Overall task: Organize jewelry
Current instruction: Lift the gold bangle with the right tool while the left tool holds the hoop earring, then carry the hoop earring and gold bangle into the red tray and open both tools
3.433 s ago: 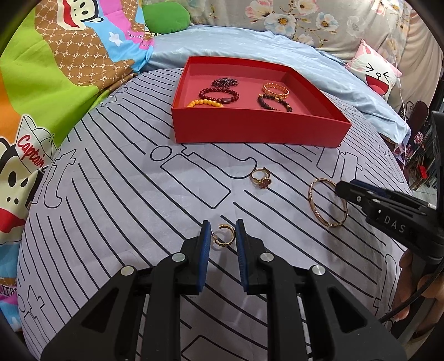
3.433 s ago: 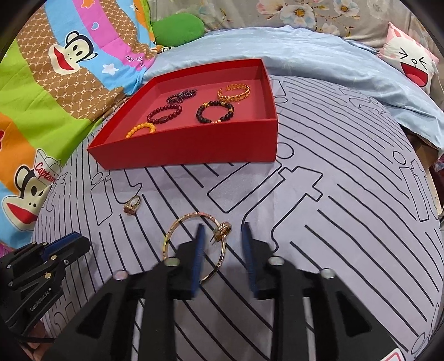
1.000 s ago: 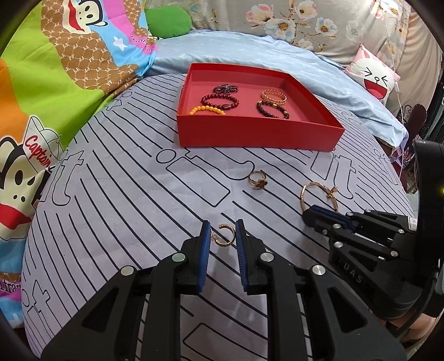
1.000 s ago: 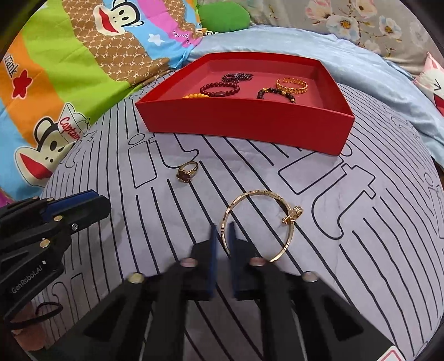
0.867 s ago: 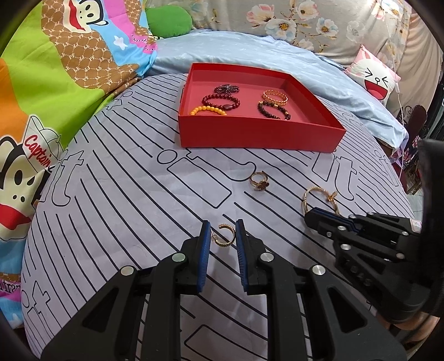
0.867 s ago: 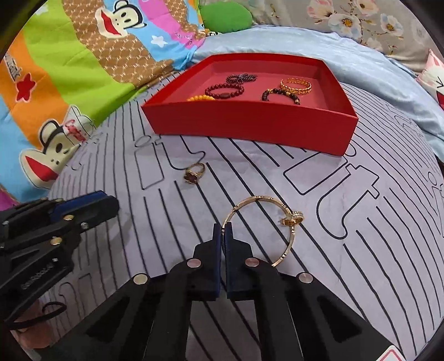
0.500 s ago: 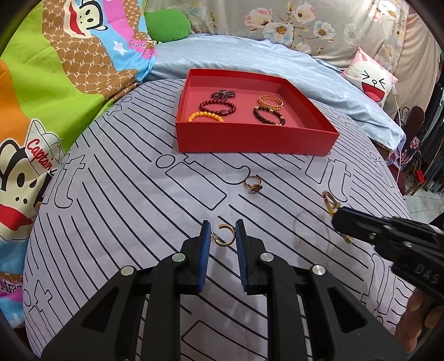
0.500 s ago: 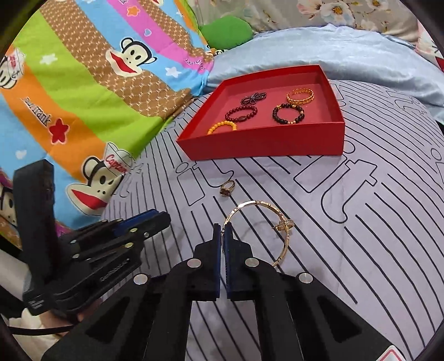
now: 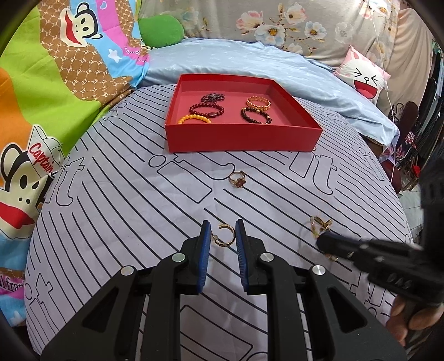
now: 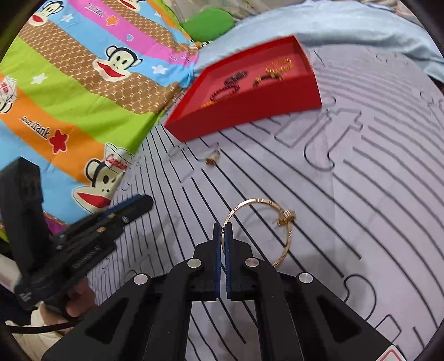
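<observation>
Bangle (image 10: 260,222) now hangs lifted in my right tongs (image 10: 222,236), pinched shut on its rim; next is the box (image 10: 249,111), upper centre. Left tongs (image 9: 222,236) wait open around the earring (image 9: 223,236).

Left wrist view: low over striped sheet (image 9: 111,208), facing red tray (image 9: 241,136). Right wrist view: higher, tilted. Both show tray (image 10: 249,111).

Setting: a bed covered by a pale lilac sheet (image 9: 116,194) printed with black line patterns. A striped cartoon-monkey blanket (image 9: 41,91) lay along one side, a light blue quilt (image 9: 249,64) behind, with a green cushion (image 9: 161,30), a laughing-face pillow (image 9: 363,77), and a floral fabric backdrop (image 9: 277,22).
</observation>
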A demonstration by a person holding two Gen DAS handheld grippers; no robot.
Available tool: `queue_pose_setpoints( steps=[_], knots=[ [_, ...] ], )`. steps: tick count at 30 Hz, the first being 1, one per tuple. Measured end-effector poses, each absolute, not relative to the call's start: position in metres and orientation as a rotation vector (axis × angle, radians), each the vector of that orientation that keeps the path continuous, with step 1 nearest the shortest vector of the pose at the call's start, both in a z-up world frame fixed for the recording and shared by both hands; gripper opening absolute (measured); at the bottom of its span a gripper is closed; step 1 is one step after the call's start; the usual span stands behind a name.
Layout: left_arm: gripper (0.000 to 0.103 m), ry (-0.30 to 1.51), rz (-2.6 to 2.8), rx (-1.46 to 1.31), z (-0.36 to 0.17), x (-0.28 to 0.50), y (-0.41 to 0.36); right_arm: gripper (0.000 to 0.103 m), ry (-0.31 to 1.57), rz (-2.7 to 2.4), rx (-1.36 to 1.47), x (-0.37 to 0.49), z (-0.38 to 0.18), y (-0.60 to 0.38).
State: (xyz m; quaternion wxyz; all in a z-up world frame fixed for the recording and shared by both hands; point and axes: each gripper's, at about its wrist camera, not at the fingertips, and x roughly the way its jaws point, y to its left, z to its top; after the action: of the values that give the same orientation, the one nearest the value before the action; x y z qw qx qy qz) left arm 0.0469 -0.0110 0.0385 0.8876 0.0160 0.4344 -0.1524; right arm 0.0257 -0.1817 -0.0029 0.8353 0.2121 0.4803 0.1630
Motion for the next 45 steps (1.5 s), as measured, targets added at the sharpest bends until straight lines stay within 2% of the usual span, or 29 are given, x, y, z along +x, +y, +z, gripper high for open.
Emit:
queue_pose_setpoints(
  steps=[8, 16, 21, 29, 45],
  knots=[
    [0.018, 0.904, -0.312, 0.034, 0.038, 0.046, -0.009, 0.003, 1.016, 0.384, 0.432, 0.021, 0.001, -0.168],
    [0.018, 0.907, -0.309, 0.03, 0.037, 0.046, -0.007, 0.003, 0.996, 0.484, 0.582, 0.019, 0.011, -0.172],
    [0.018, 0.91, -0.309, 0.028, 0.036, 0.047, -0.007, 0.003, 0.973, 0.457, 0.572, 0.019, 0.021, -0.178],
    [0.018, 0.894, -0.317, 0.025, 0.046, 0.051, -0.005, 0.003, 0.9, 0.384, 0.455, 0.019, 0.052, -0.179],
    [0.018, 0.795, -0.305, 0.011, 0.115, 0.099, 0.007, 0.003, 0.776, 0.225, 0.201, 0.056, 0.107, -0.187]
  ],
)
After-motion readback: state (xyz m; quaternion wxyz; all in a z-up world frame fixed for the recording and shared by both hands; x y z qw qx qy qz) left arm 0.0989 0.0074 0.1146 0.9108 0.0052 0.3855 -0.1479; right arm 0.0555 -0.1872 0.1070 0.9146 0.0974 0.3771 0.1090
